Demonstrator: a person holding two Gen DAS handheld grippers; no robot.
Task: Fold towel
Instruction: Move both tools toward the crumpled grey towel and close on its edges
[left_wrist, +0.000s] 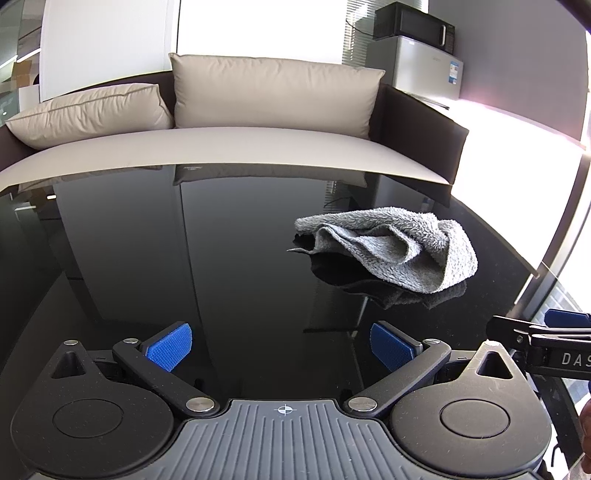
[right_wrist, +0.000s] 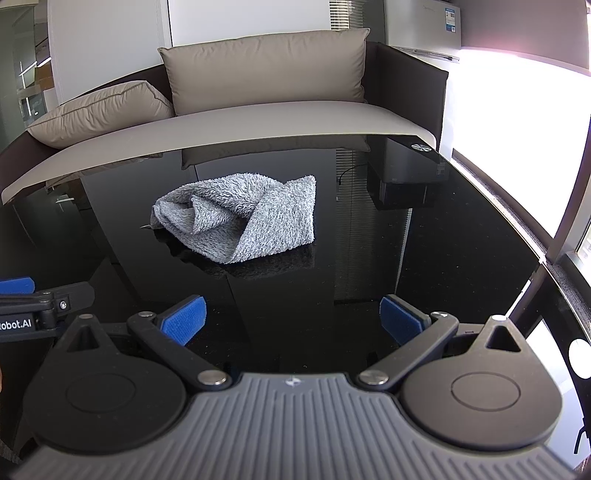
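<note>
towel (right_wrist: 240, 218) on table (right_wrist: 424, 258), sofa (right_wrist: 258, 118) behind.

An office lounge or break area, bright with daylight. A glossy black surface (right_wrist: 424, 266) fills the foreground. Along its far edge stands a sofa (left_wrist: 229, 146) with a dark brown frame, a pale beige seat and two beige cushions (left_wrist: 273, 92). Beyond the sofa's right end, a small silver refrigerator (left_wrist: 417, 68) carries a black microwave (left_wrist: 413, 24) on top. Window blinds (right_wrist: 340, 14) hang behind the sofa, and strong light pours in from large windows on the right. At the far left, glass partitions and ceiling lights suggest a corridor.
</note>
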